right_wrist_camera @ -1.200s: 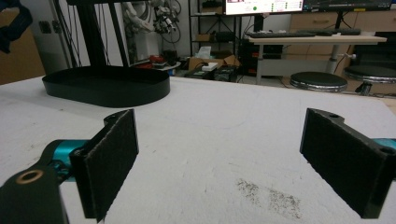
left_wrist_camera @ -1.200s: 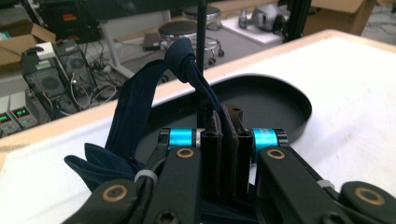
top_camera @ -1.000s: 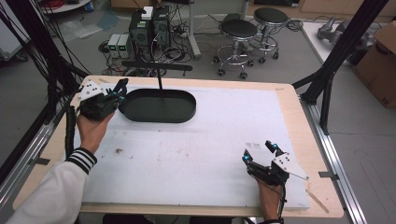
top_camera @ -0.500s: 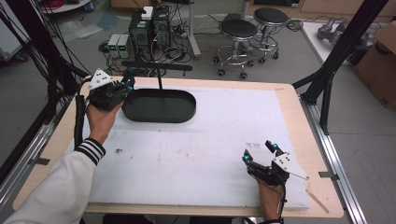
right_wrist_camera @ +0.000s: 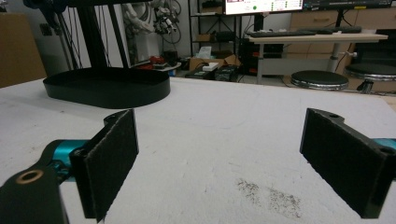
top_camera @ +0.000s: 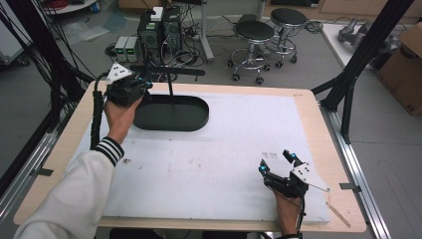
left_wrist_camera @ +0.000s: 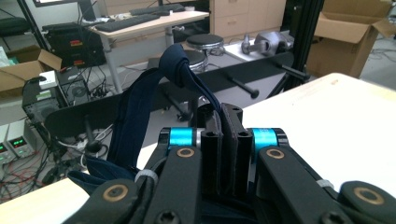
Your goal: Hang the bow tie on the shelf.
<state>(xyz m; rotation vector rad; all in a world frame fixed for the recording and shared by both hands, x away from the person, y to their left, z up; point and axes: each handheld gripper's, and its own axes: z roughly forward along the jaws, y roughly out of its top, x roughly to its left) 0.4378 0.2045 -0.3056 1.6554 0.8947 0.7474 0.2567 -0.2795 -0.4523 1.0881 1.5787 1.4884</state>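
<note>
Dark navy fabric strap (left_wrist_camera: pixel 140 112): pinched between pressed-together fingers (left_wrist_camera: pixel 211 158) of left gripper (left_wrist_camera: pixel 223 140), looped up ahead of them with a folded knot-like bend at the top, remainder trailing down to the near left in the left gripper view. Long axis: roughly vertical from the pinch, arching over and falling back; free end points downward. Exact garment type: cannot tell.

Position: lifted clear of the desk (top_camera: pixel 224 149), at the far left corner, just beside the left end of the black oval stand base (top_camera: pixel 171 113). Thin post rising from that base, crossed by a horizontal bar with pegs (left_wrist_camera: pixel 243 86).

Progress, judged: pick-up done, strap carried to the stand; hanging over a peg not yet done, apparently the remaining step.

Right gripper (top_camera: pixel 277 162): resting low at the near right of the desk, well apart from the stand, fingers (right_wrist_camera: pixel 112 161) spread wide, nothing between them.

White mat surface bare, some dark specks.
</note>
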